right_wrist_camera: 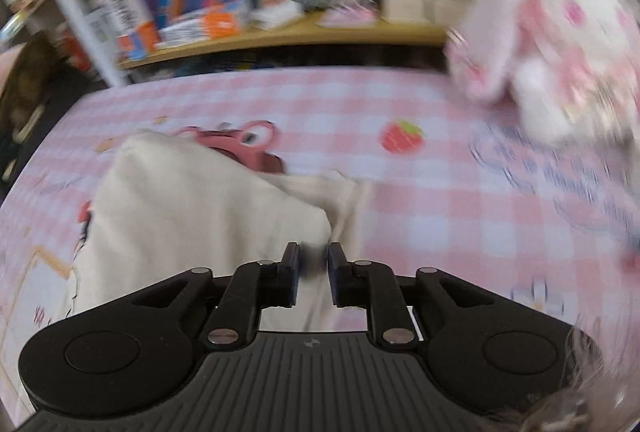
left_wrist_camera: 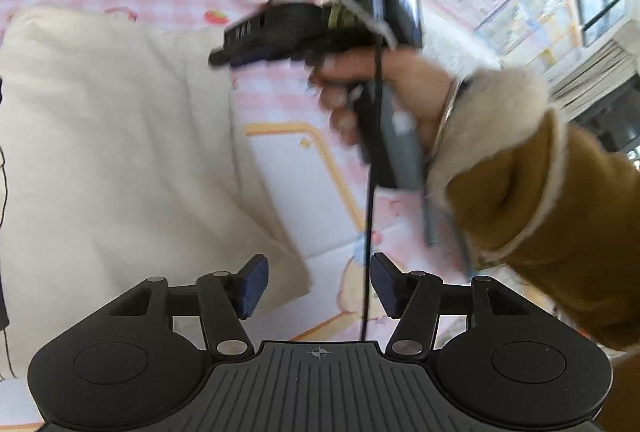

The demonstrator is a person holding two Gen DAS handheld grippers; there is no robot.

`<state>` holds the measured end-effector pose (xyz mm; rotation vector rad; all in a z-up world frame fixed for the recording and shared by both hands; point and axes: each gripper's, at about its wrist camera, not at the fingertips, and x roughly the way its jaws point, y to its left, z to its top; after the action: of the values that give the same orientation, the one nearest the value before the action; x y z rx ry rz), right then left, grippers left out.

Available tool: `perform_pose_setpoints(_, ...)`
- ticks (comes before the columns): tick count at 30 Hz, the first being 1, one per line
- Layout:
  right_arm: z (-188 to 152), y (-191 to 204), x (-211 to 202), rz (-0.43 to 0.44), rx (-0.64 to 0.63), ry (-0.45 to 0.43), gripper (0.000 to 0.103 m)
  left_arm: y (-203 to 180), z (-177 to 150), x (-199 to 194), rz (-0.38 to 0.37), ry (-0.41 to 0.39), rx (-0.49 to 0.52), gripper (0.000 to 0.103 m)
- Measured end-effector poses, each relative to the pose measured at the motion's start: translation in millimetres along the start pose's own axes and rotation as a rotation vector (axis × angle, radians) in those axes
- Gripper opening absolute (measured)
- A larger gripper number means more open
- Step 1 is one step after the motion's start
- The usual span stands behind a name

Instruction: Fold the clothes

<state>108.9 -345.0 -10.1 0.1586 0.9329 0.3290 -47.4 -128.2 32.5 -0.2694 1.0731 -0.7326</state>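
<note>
A cream garment [left_wrist_camera: 120, 112] lies folded on the pink checked sheet [left_wrist_camera: 288, 168]. My left gripper [left_wrist_camera: 319, 286] is open just above the garment's near right corner, with nothing between its pads. In the left wrist view a hand in a brown sleeve [left_wrist_camera: 540, 212] holds my right gripper [left_wrist_camera: 224, 56] above the garment's right edge. In the right wrist view the right gripper [right_wrist_camera: 314, 276] hovers over the folded edge of the cream garment [right_wrist_camera: 192, 224]. Its jaws stand a narrow gap apart and the pads press on nothing.
A pink and white plush toy [right_wrist_camera: 560, 44] sits at the far right of the pink checked sheet [right_wrist_camera: 440, 192]. A wooden shelf [right_wrist_camera: 280, 36] of books runs behind the bed. A black cable [left_wrist_camera: 370, 192] hangs from the right gripper.
</note>
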Motion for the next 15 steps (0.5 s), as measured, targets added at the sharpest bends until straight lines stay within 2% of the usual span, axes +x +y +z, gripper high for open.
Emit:
perform_pose_setpoints(2,-9,-4,-10,0.006,0.017,-0.012,0.023,12,-1,-12,0.003,-0.049,-0.050,0.056)
perform_pose_setpoints(3,-14,-3,-18,0.007,0.005,-0.021,0.024,20,-3,-19,0.027,-0.073,-0.075,0.056)
perform_pose_setpoints(6,-38,7,-49,0.048,-0.039,-0.036,0.027,47,-12,-38,0.134,-0.129,-0.144,0.053)
perform_pose_setpoints(9,-72,19,-77,0.129,-0.089,0.006,0.030,72,-24,-55,0.236,-0.168,-0.209,0.050)
perform_pose_setpoints(10,-85,24,-83,0.148,-0.108,0.028,0.030,78,-28,-59,0.249,-0.181,-0.226,0.046)
perform_pose_setpoints(12,-105,32,-91,0.166,-0.123,0.073,0.030,84,-33,-61,0.253,-0.195,-0.245,0.046)
perform_pose_setpoints(15,-126,40,-90,0.174,-0.083,0.119,0.032,85,-39,-52,0.253,-0.183,-0.239,0.043)
